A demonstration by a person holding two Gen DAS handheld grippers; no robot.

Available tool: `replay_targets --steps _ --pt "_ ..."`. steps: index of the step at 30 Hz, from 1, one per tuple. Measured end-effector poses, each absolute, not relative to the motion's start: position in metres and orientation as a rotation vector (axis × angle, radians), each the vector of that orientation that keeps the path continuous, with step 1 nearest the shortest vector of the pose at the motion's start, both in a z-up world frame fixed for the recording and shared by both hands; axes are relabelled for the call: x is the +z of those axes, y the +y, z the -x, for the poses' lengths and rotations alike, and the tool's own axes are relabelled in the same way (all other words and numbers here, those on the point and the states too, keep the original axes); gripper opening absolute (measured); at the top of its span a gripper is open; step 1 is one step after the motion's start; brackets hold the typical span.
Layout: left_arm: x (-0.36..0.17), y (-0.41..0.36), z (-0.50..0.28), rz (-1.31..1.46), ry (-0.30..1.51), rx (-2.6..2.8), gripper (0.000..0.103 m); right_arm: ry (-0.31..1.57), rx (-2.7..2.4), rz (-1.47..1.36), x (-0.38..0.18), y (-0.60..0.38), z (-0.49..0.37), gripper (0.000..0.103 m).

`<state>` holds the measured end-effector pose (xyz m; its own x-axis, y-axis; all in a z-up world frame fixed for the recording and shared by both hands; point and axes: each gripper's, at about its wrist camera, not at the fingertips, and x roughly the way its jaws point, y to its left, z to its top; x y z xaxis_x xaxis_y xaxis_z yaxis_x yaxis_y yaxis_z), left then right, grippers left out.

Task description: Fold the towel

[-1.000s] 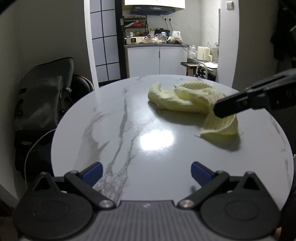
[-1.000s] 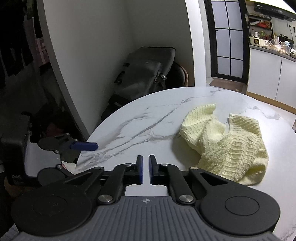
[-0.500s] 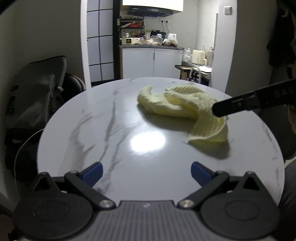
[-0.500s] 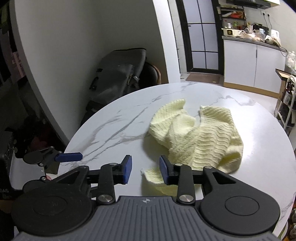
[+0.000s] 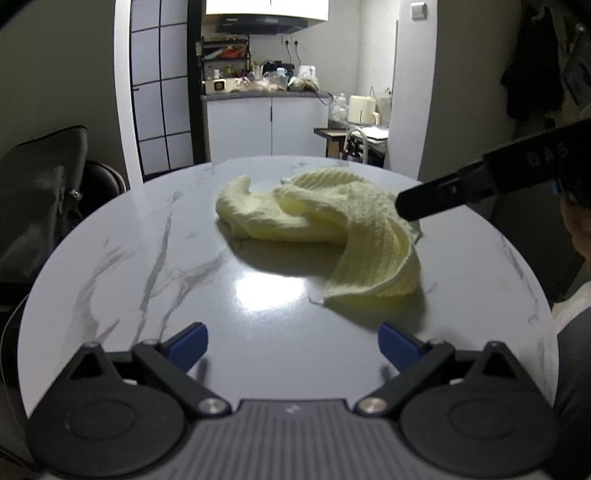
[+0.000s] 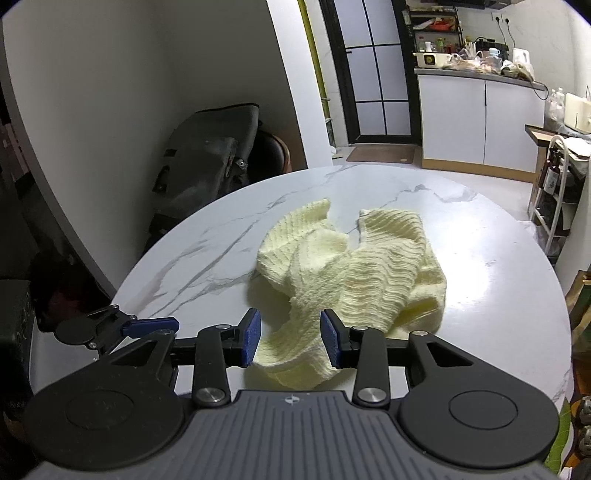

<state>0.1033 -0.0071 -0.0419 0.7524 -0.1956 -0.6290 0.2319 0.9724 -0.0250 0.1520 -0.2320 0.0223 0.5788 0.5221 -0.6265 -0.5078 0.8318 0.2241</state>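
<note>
Bringing your right tool (image 6: 290,341) over the near corner of the towel (image 6: 354,273), you now have its jaws parted where a second ago they were together, and the corner lies between the pads, not yet pinched. The towel sits crumpled mid-worktop (image 5: 155,236), nothing folded. Your left tool (image 5: 291,341), jaws wide and just beginning to close on nothing, has moved nearer the cloth. Judging by this, you are setting up the first grasp to spread it.

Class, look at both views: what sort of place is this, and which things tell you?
Probably a home's dining corner beside a kitchen: a round marble table, white kitchen cabinets with a cluttered counter, and a range hood.
</note>
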Motion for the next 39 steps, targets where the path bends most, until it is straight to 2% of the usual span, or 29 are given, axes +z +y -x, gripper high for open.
replay_targets --steps 4,10,30,32,34,35,36,37,39 --pt "-0.041 -0.004 -0.105 -0.041 0.672 -0.259 0.082 0.739 0.598 -0.018 0.021 -0.233 -0.154 0.04" --pt "-0.039 0.001 -0.108 -0.008 0.644 -0.258 0.071 0.739 0.592 -0.014 0.021 -0.235 -0.156 0.04" --pt "-0.037 -0.03 -0.11 -0.154 0.567 -0.327 0.07 0.738 0.576 -0.025 0.019 -0.24 -0.159 0.04" --pt "-0.038 -0.031 -0.112 -0.156 0.567 -0.334 0.056 0.737 0.573 -0.027 0.019 -0.241 -0.159 0.04" --pt "-0.039 -0.031 -0.115 -0.146 0.577 -0.331 0.034 0.738 0.569 -0.028 0.019 -0.241 -0.16 0.04" --pt "-0.041 -0.03 -0.117 -0.136 0.589 -0.328 0.028 0.738 0.568 -0.029 0.019 -0.242 -0.16 0.04" --pt "-0.042 -0.03 -0.119 -0.13 0.602 -0.331 0.016 0.738 0.566 -0.03 0.019 -0.242 -0.16 0.04" --pt "-0.042 -0.03 -0.12 -0.129 0.608 -0.335 0.012 0.737 0.565 -0.031 0.018 -0.243 -0.16 0.04" --pt "-0.043 -0.031 -0.12 -0.135 0.609 -0.345 0.009 0.737 0.563 -0.032 0.018 -0.244 -0.161 0.04"
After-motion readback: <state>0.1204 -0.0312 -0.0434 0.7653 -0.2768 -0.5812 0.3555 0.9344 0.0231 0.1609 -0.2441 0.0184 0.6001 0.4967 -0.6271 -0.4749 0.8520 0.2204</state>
